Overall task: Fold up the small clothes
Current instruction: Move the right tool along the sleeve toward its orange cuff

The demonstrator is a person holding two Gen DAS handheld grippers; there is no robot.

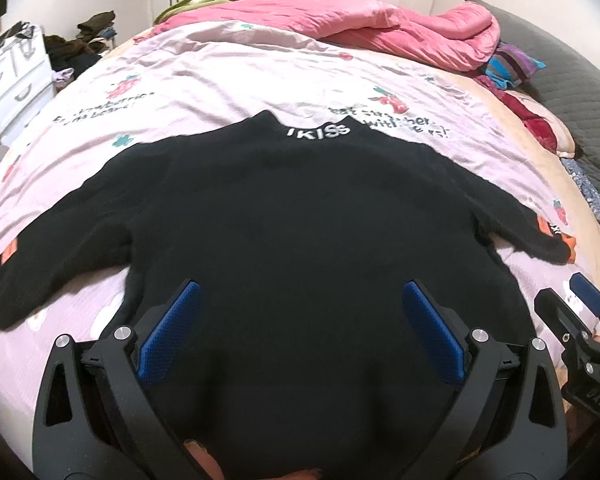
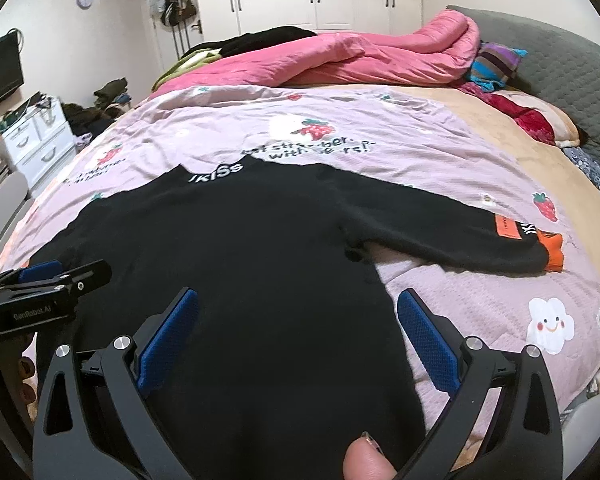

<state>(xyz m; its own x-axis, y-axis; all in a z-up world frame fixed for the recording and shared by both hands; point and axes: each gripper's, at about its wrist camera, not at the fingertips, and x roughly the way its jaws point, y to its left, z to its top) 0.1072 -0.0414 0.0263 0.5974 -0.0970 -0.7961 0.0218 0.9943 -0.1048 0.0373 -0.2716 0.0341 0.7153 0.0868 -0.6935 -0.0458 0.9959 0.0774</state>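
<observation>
A black sweater [image 1: 300, 208] with white "IKISS" lettering on its collar lies spread flat on the bed, both sleeves out to the sides, orange cuffs at their ends. My left gripper [image 1: 300, 296] hovers open over the sweater's lower middle, nothing between its blue pads. My right gripper [image 2: 298, 304] is open above the sweater's [image 2: 240, 248] lower right part, one pad over the hem edge, the right sleeve [image 2: 452, 236] stretching away beyond it. Each gripper shows at the edge of the other's view: the right gripper [image 1: 580, 308], the left gripper [image 2: 60, 276]. A fingertip [image 2: 366, 462] shows at the bottom.
The lilac strawberry-print bedspread [image 1: 204, 76] covers the bed. A pink quilt [image 1: 364, 28] is bunched at the far end, with dark clothes behind it and striped and red fabrics [image 2: 496, 64] by the grey headboard. White drawers [image 2: 36, 140] and clothes piles stand at far left.
</observation>
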